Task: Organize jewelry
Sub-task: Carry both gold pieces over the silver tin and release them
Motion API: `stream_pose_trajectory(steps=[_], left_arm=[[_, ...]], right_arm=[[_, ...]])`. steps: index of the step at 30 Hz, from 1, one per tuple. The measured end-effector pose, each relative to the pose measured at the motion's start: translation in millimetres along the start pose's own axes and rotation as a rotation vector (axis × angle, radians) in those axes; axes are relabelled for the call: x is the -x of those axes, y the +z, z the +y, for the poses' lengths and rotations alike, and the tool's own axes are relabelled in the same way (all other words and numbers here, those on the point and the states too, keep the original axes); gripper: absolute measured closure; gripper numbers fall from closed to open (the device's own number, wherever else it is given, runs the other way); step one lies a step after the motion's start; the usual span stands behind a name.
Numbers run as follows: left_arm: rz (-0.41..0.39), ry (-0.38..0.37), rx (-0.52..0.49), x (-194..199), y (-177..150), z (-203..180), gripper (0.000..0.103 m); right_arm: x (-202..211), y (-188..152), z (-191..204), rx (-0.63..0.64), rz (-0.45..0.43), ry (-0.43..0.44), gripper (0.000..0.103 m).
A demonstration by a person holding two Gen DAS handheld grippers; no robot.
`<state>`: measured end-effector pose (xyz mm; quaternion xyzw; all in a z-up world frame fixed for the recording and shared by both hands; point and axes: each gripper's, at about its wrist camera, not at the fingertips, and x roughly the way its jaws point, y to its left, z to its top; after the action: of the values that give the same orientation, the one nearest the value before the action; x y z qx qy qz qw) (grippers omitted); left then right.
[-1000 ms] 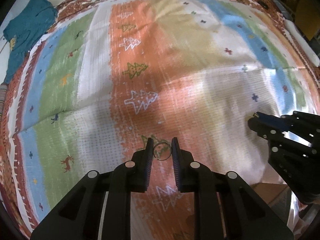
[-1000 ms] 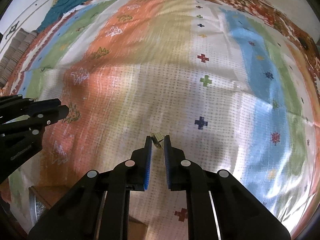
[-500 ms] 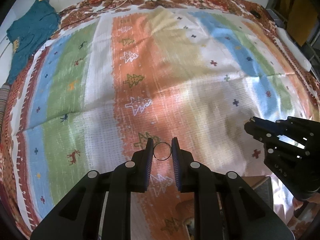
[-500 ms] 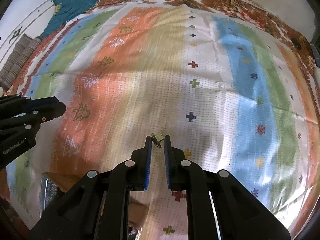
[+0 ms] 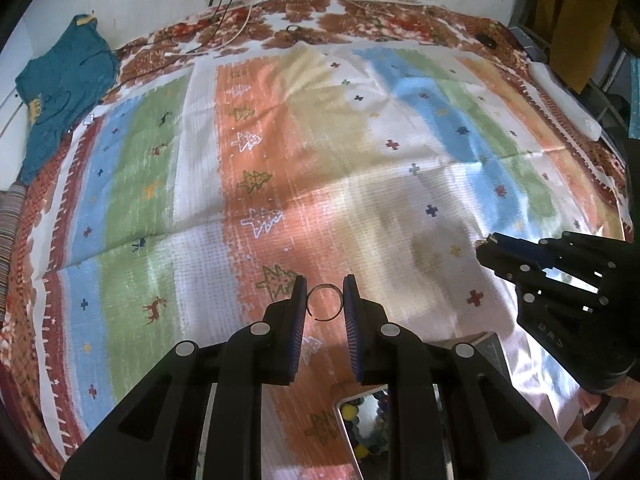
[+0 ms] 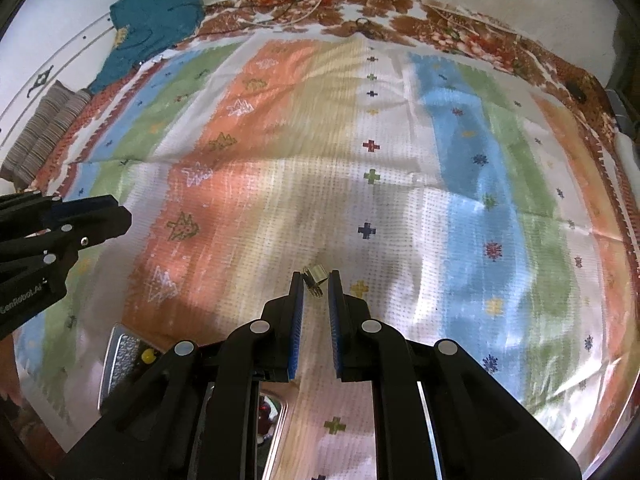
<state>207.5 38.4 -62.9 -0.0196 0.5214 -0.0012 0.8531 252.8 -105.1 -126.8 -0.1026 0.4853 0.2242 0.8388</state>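
Above a striped, multicoloured woven bedspread [image 5: 360,168], the left gripper [image 5: 325,300] pinches a thin open wire ring [image 5: 325,302] between nearly closed jaws, while the right gripper [image 6: 316,280] clamps a small silvery metal trinket [image 6: 316,276] at its tips; a mirrored jewelry tray [image 5: 362,432] lies below.

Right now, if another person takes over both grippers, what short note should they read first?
Left gripper: shut on a thin wire ring, held above the striped blanket.
Right gripper: shut on a small silver jewelry piece, also off the blanket.
Shiny tray with colourful bits sits near, below both grippers.
Done: both pieces picked up.
Left: place each piece, probably in the tray; which compartment is unclear.
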Motion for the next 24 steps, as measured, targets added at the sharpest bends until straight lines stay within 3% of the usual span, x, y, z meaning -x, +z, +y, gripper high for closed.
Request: stream_pose_trajectory(steps=[24], left_arm=[[-0.07,-0.036,-0.055,48,-34,-30,0.085]], right_arm=[[40,-32,16,0.028,-0.045,0.025,0.09]])
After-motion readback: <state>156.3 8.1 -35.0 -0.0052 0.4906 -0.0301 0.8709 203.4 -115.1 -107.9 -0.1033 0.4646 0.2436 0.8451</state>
